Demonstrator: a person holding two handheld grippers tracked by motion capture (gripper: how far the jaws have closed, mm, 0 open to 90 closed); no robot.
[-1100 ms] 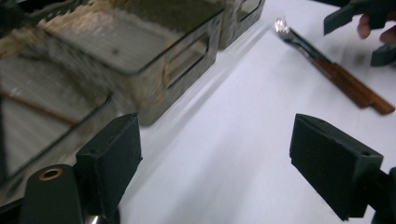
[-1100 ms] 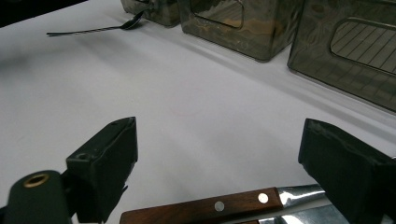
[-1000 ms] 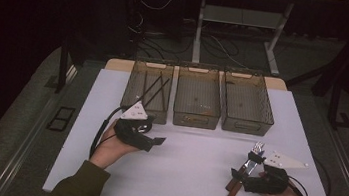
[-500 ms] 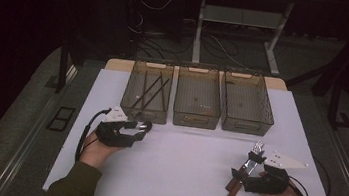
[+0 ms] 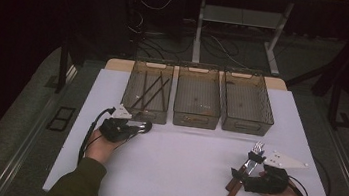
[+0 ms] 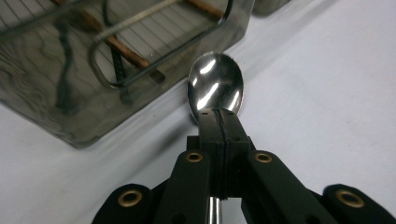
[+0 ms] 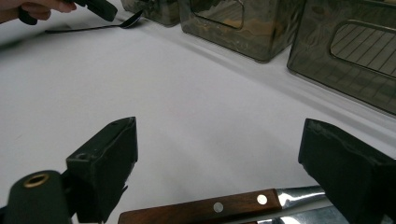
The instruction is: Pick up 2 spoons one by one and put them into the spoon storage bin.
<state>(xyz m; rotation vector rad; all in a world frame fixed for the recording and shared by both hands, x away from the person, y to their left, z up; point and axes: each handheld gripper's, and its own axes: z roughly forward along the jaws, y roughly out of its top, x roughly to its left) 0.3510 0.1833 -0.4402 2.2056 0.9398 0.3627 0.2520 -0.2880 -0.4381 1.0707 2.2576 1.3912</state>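
Right gripper [image 7: 219,163] sat low on the table [image 5: 179,169], jaws spread wide, wood-handled cutlery [image 7: 201,207] lying between them, ungripped. Left gripper [image 6: 219,128] was clamped on a spoon [image 6: 215,88], bowl poking out ahead, just short of the nearest bin [image 6: 93,60].

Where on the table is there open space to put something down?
The widest bare patch of the white table lies between the left hand-held gripper, shut on a spoon, and the cutlery by the open right hand-held gripper. The back edge is crowded by three bins.
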